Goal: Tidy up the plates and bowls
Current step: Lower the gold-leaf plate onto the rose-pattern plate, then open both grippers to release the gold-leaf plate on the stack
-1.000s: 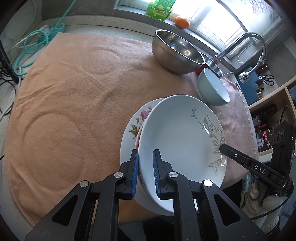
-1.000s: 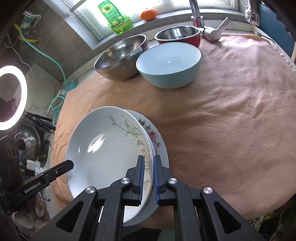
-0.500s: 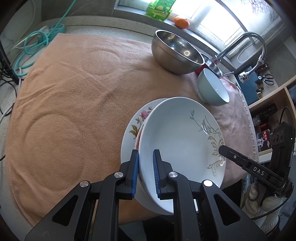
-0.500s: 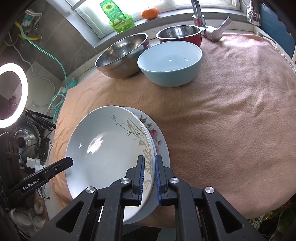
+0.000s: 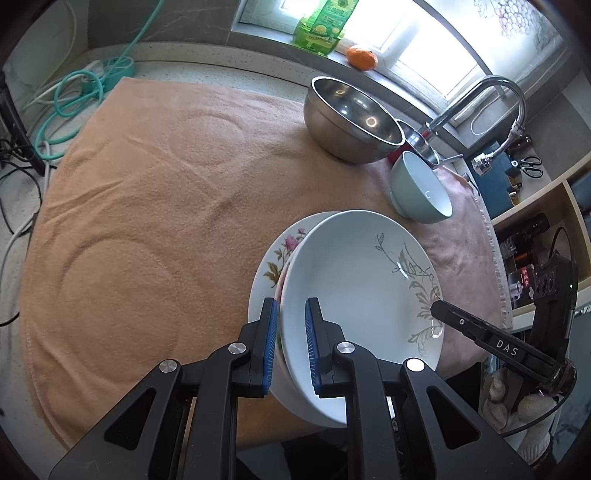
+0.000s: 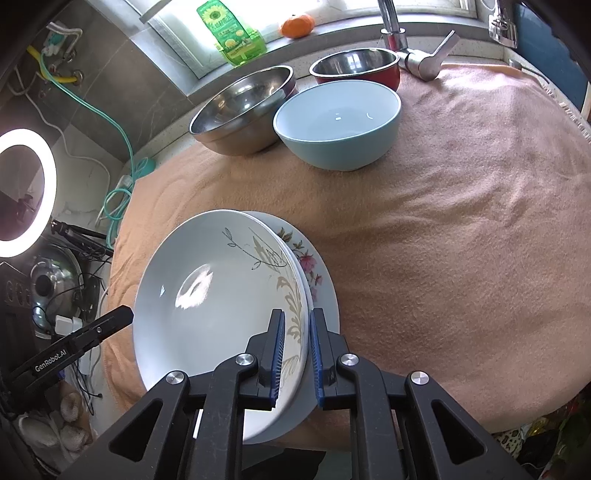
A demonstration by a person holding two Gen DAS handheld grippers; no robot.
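A white plate with a grey leaf pattern (image 5: 362, 288) (image 6: 207, 295) lies tilted on a floral plate (image 5: 280, 254) (image 6: 314, 266) near the front edge of the towel-covered counter. My left gripper (image 5: 290, 347) is shut on the leaf plate's left rim. My right gripper (image 6: 295, 350) is shut on the opposite rim, and the floral plate's edge runs under its right finger. Each gripper's fingertip shows at the far side of the plate in the other view. A light blue bowl (image 6: 340, 122) (image 5: 417, 192), a steel bowl (image 6: 240, 118) (image 5: 351, 118) and a red pot (image 6: 354, 66) stand at the back.
A peach towel (image 5: 147, 221) covers the round counter, with ring-shaped dents on its left half. A faucet (image 5: 480, 99) rises behind the bowls. A green bottle (image 6: 232, 33) and an orange (image 6: 295, 26) sit on the sill. Cables and a ring light (image 6: 26, 192) lie off the left edge.
The leaf plate has sunk a little and lies flatter over the floral plate. The right gripper's pads stand slightly wider apart than before. The left gripper looks unchanged.
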